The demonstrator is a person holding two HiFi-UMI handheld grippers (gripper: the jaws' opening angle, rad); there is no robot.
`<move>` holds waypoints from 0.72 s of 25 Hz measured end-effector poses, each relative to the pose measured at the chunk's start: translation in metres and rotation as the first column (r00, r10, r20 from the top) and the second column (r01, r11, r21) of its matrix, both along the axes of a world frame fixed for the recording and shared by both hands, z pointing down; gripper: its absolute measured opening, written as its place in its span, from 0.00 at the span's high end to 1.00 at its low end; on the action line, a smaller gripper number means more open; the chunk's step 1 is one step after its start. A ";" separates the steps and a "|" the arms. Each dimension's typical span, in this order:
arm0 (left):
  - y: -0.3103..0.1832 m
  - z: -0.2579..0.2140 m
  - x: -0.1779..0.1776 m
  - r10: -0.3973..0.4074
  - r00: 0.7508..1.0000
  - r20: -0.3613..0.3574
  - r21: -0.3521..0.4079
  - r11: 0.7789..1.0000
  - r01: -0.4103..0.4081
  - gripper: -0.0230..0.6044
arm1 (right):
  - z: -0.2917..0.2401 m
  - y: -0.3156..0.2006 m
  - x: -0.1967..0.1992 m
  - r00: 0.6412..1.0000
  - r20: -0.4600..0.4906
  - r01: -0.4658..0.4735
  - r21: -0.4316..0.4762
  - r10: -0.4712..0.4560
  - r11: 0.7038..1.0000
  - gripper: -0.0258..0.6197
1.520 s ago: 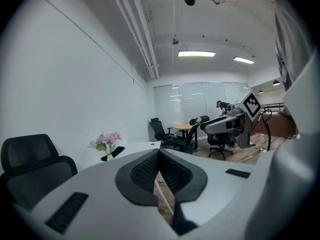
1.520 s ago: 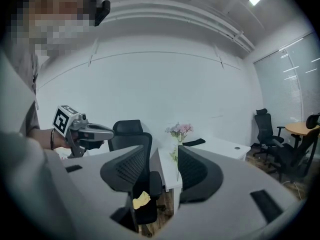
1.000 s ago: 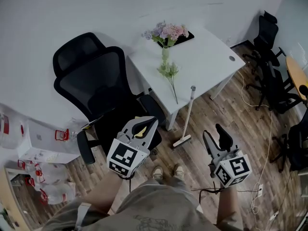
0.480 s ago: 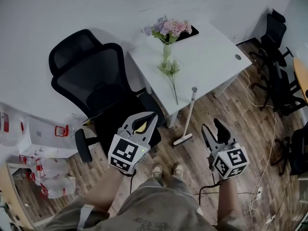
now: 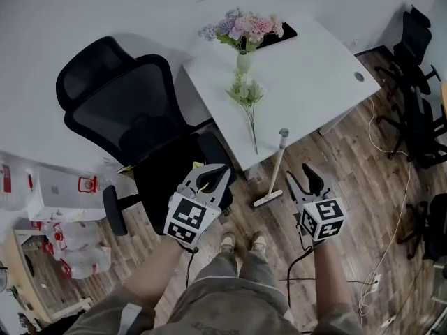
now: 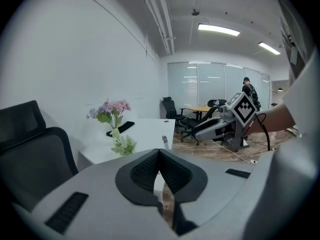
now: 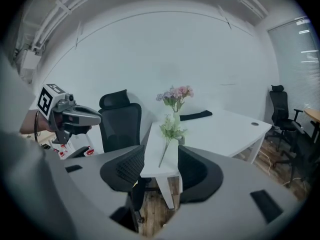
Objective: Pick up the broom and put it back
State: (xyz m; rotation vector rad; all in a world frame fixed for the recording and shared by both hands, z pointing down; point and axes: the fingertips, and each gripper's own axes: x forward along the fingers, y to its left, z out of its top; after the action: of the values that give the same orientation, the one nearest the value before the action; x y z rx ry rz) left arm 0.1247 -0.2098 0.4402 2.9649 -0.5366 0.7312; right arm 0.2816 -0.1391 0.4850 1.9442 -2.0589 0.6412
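The broom (image 5: pixel 275 167) stands on the wooden floor and leans against the front edge of the white desk (image 5: pixel 314 82), its flat head (image 5: pixel 267 199) on the floor. My right gripper (image 5: pixel 302 177) hangs open just right of the broom's lower handle, apart from it. Left of the broom, over the chair seat, my left gripper (image 5: pixel 210 174) is held. Its pads meet with nothing between them in the left gripper view (image 6: pixel 159 152), where the handle's top (image 6: pixel 164 140) peeks above the jaws. The right gripper view shows open jaws (image 7: pixel 161 166) facing the desk.
A black office chair (image 5: pixel 126 110) stands left of the desk. On the desk are a vase of flowers (image 5: pixel 242 40), a loose flower stem (image 5: pixel 248 107) and a black flat item (image 5: pixel 281 35). More chairs (image 5: pixel 419 54) and floor cables (image 5: pixel 391 201) lie right; boxes (image 5: pixel 56 197) lie left.
Both grippers have come closer to the broom and the desk. The right gripper has moved left toward the handle. The broom has not moved.
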 end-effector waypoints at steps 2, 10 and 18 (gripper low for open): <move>-0.005 0.015 0.005 -0.013 1.000 0.013 -0.023 1.000 0.013 0.94 | 0.021 -0.006 0.005 1.000 0.008 0.015 -0.027 -0.014 1.000 0.64; -0.021 0.071 0.022 -0.056 0.997 0.048 -0.070 0.996 0.059 0.94 | 0.098 -0.033 0.025 0.999 0.043 0.032 -0.062 -0.029 0.998 0.64; -0.031 0.119 0.025 -0.097 0.993 0.070 -0.088 0.991 0.103 0.94 | 0.178 -0.049 0.032 0.997 0.056 0.067 -0.123 -0.060 0.990 0.64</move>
State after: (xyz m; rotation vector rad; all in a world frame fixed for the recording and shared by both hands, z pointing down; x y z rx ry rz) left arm 0.1496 -0.2407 0.5590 2.8155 -0.6330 0.8221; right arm 0.3141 -0.1882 0.6631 1.8041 -2.0493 0.7933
